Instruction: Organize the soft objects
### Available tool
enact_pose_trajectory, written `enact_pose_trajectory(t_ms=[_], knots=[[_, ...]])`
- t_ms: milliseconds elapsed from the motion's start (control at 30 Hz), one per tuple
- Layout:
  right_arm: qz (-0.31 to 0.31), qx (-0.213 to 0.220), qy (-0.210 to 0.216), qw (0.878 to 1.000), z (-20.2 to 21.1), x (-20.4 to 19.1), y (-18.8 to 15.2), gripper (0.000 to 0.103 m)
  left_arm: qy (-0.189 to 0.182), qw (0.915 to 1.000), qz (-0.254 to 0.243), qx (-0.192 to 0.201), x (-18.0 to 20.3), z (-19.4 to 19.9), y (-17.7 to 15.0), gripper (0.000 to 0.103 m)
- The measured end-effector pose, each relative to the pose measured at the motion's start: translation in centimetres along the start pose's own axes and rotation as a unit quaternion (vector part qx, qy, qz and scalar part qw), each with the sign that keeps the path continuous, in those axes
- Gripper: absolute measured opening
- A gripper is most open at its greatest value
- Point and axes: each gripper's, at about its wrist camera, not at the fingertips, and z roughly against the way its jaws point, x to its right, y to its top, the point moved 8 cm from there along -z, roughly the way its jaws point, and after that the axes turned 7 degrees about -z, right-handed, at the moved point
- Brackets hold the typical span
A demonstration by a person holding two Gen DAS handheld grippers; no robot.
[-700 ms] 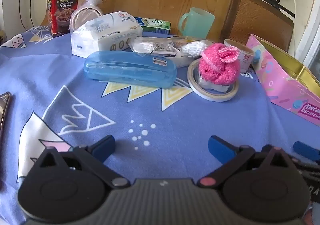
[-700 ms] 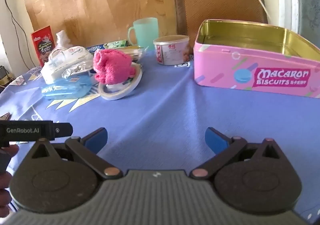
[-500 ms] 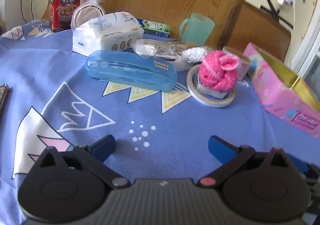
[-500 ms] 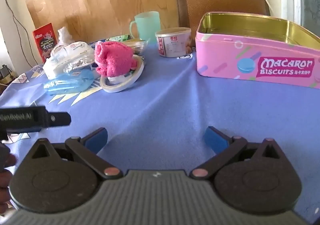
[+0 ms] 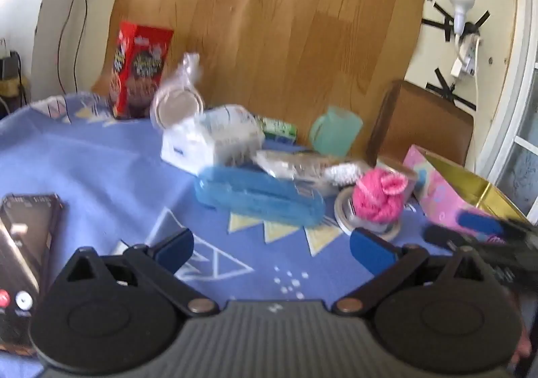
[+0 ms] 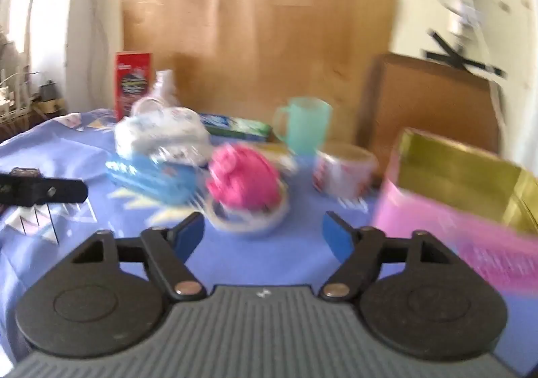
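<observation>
**Above the blue cloth, both grippers empty**

Between the spread blue pads of the left gripper [image 5: 271, 247] lies only patterned blue tablecloth [image 5: 101, 159]; its jaws stand wide apart with nothing in them. Ahead of it sits a translucent blue case [image 5: 259, 199], and to that case's right a fluffy pink soft ball [image 5: 378, 198] rests on a white tape roll [image 5: 366, 226]. A dark phone [image 5: 27, 243] lies at the left edge.

Over the same cloth the right gripper [image 6: 263, 235] is likewise released, its jaws parted and holding nothing. Just beyond its fingertips, in a blurred view, is the pink soft ball [image 6: 243, 181] on the tape roll. A pink biscuit tin [image 6: 470, 210], open at the top, stands to the right, with a white cup [image 6: 344, 173] and a green mug [image 6: 304, 124] behind.
</observation>
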Motion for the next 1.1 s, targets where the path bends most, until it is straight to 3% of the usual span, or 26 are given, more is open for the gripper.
enact_pose_trajectory(t_ms=[167,200,233,267,367,467,567,667,733,900,967,1000,1033,1067,1100], knots=[[0.013,-0.023,0.004,1.0,-6.4,-1.0,1.3,0.077,-0.018,0.9998,0.01,-0.009,-0.7,0.3,-0.6,0.094],[0.01,-0.032,0.004,0.999,-7.3,-0.9,1.3,0.072,-0.022,0.9996,0.012,-0.013,-0.8,0.3,-0.9,0.092],[0.006,-0.043,0.007,0.999,-8.3,-1.0,1.0,0.056,-0.026,0.9995,0.013,-0.015,-0.9,0.4,-1.2,0.089],[0.0,-0.049,0.015,0.999,-8.6,-1.0,0.8,0.056,-0.031,0.9993,0.016,-0.016,-1.0,0.5,-1.3,0.086],[-0.007,-0.009,0.026,1.0,-5.6,-1.6,1.4,0.055,-0.058,0.9977,0.034,-0.009,-1.5,0.8,-1.1,0.082],[0.053,0.048,0.054,0.996,-0.3,-4.4,1.5,0.057,-0.091,0.9942,0.058,-0.001,-2.1,0.9,-0.3,0.082],[0.112,0.018,0.071,0.991,1.6,-7.0,-1.5,0.062,-0.12,0.9902,0.072,-0.005,-1.9,0.7,-0.1,0.082],[0.132,-0.029,0.082,0.987,1.7,-8.4,-5.3,0.064,-0.132,0.9888,0.067,-0.016,-1.0,0.6,-0.2,0.077],[0.12,-0.032,0.081,0.989,2.3,-8.6,-6.4,0.076,-0.145,0.9874,0.062,-0.02,-0.2,0.7,-0.2,0.077],[0.081,-0.045,0.095,0.991,3.4,-8.0,-6.5,0.078,-0.173,0.9833,0.039,-0.042,3.0,-0.3,-0.2,0.075],[0.064,-0.064,0.101,0.991,2.2,-7.2,-6.0,0.078,-0.185,0.9808,0.028,-0.056,4.5,-1.2,-0.6,0.065],[0.053,-0.072,0.104,0.99,2.1,-7.0,-6.2,0.077,-0.184,0.9806,0.019,-0.066,5.1,-1.7,-0.8,0.061],[0.043,-0.081,0.109,0.99,1.1,-6.5,-5.8,0.063,-0.184,0.9799,0.008,-0.076,5.8,-2.4,-1.1,0.046],[0.029,-0.089,0.117,0.989,0.2,-5.9,-5.5,0.052,-0.188,0.9781,0.002,-0.089,6.4,-3.0,-1.4,0.04],[0.019,-0.095,0.127,0.987,0.0,-5.7,-5.5,0.05,-0.191,0.9772,0.002,-0.091,6.8,-3.2,-1.5,0.04]])
